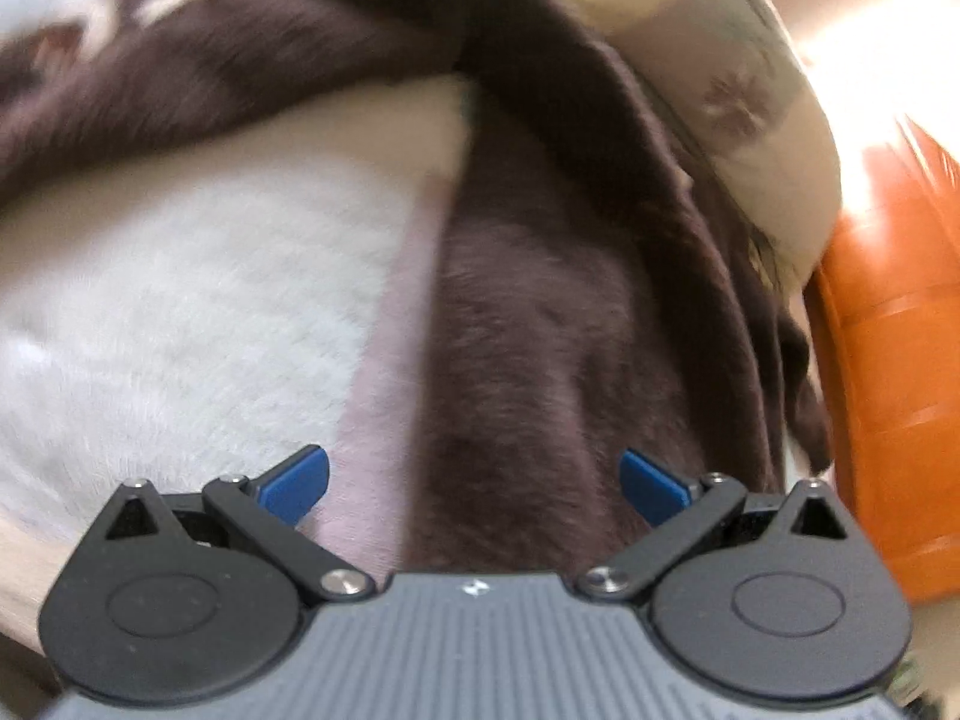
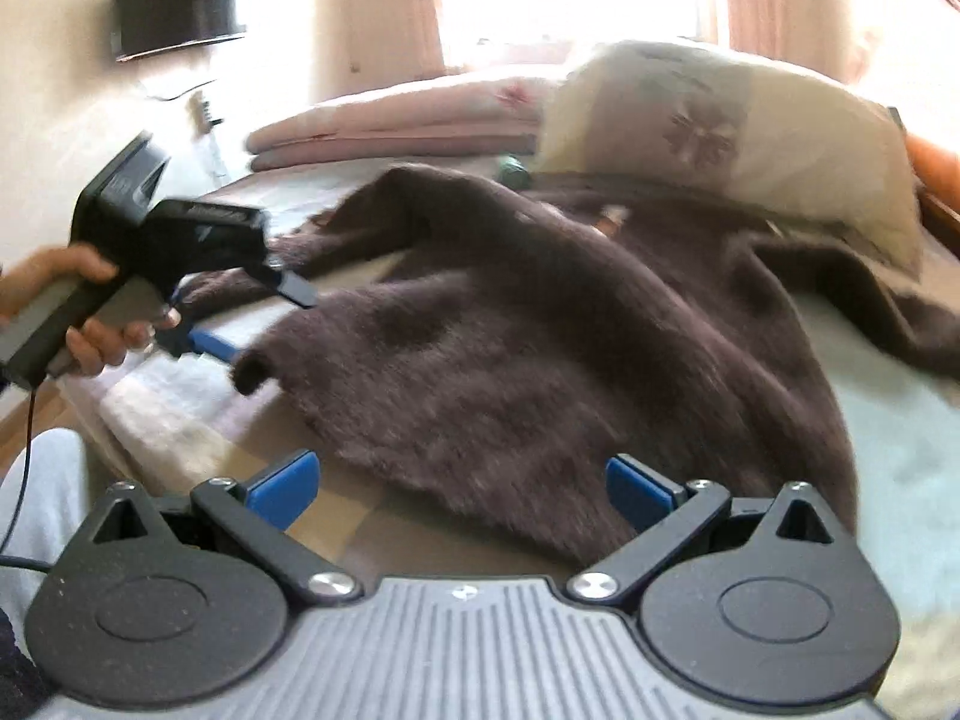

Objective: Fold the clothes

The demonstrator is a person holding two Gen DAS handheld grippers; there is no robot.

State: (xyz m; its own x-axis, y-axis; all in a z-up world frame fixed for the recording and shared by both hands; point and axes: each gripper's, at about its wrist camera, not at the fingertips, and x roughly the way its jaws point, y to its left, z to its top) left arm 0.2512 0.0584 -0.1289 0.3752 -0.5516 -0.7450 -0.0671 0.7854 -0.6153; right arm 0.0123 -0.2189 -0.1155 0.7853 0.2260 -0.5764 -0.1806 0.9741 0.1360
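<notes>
The brown sweater [image 2: 540, 348] lies spread on the bed [image 2: 900, 432]. The left gripper [image 2: 252, 324], held level in a hand [image 2: 90, 324], has spread fingers at a sleeve edge. The right gripper [image 2: 462, 495] hovers with fingers apart, holding nothing, over the hem.

Black linkage arms with silver screws, blue fingers [image 2: 282, 489], ribbed grey body, thin black cable [image 2: 24, 450], pale grey trouser leg [image 2: 42, 480]
</notes>
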